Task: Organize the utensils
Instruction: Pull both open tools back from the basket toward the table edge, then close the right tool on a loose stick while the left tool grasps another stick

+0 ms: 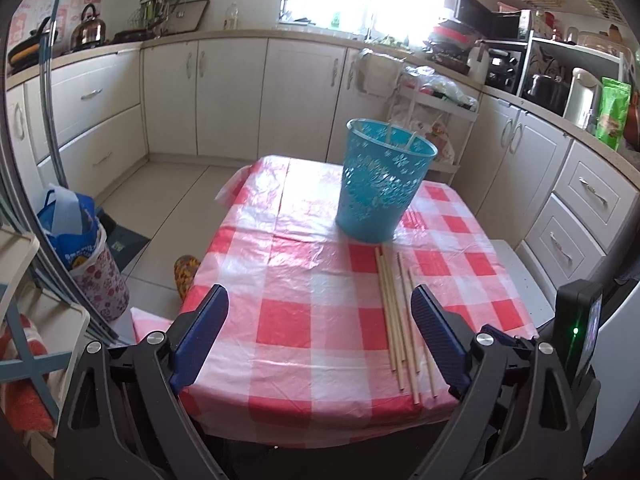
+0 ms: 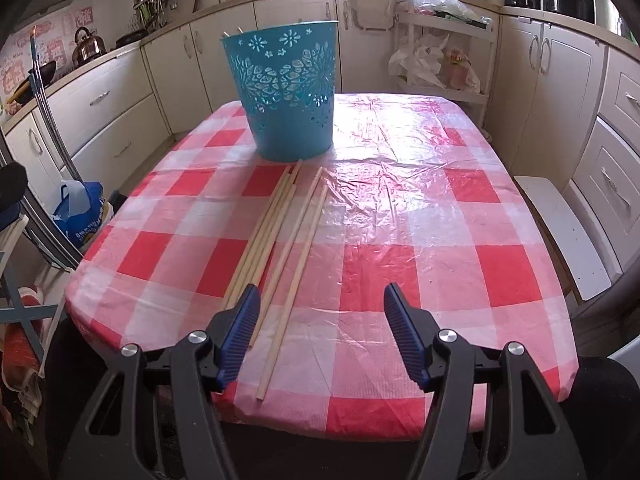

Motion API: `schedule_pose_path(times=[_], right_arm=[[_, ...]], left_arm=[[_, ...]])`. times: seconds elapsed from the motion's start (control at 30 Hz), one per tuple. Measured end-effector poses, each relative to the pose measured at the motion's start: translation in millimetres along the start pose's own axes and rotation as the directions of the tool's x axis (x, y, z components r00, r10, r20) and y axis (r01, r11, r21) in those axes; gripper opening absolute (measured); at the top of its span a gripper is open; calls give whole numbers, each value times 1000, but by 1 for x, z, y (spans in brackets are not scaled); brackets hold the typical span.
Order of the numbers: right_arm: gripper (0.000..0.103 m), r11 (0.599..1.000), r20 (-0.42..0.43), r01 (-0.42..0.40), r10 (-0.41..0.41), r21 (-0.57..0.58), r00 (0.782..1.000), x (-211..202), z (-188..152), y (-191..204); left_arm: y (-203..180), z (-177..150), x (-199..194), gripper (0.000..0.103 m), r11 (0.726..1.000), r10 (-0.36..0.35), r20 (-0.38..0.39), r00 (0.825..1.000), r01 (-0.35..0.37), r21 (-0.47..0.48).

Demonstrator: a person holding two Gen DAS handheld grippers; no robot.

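Just chopsticks [image 2: 276, 248] beside basket [image 2: 286, 92]

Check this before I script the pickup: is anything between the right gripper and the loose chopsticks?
Nothing visible. The right gripper hangs open over bare tablecloth, and the chopsticks lie just beside its left finger, short of the blue basket.

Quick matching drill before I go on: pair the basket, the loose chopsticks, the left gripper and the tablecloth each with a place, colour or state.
Things:
1. basket
2. loose chopsticks
3. left gripper
4. tablecloth

Descriptions:
A. red and white checks
B. lying flat in a row on the table
C. open, nothing between its fingers
D. turquoise, upright, a few sticks already inside

Pairs: 1-D, 2-B, 3-C, 4-A
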State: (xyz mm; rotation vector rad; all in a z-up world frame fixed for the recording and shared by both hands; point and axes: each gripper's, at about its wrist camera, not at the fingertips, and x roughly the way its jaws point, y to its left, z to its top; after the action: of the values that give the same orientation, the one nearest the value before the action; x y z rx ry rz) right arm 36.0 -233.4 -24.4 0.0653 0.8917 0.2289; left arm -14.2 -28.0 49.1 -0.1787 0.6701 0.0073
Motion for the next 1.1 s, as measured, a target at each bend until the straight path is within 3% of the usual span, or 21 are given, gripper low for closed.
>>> schedule_pose_path(times=[0.2,0.43,0.67,0.8,0.93,1.1], right_arm=[[63,999,-31,18,-20,-46,999,21,6,2],[63,992,-55,59,-66,-112,996,41,11,-1],[63,993,-53,101,-104,-62,993,50,20,-33],[48,998,-42,65,-66,-20,997,50,24,-43],[37,999,-37,32,-32,-16,999,52,27,-43],[36,999,-36,13,-14,-37,999,60,38,-36]], left_arm=[[7,-7,19,89,1000,18,-45,999,-19,-11],[-8,-14,44,89,999,23,-94,995,-20,39],[-33,-14,77,89,996,2,-142,990,10,87],[-50,-9,108,88,993,-24,-180,983,45,112],[-56,-3,136,78,994,-30,-213,977,52,99],[-65,3,159,74,991,-16,-229,973,47,129]])
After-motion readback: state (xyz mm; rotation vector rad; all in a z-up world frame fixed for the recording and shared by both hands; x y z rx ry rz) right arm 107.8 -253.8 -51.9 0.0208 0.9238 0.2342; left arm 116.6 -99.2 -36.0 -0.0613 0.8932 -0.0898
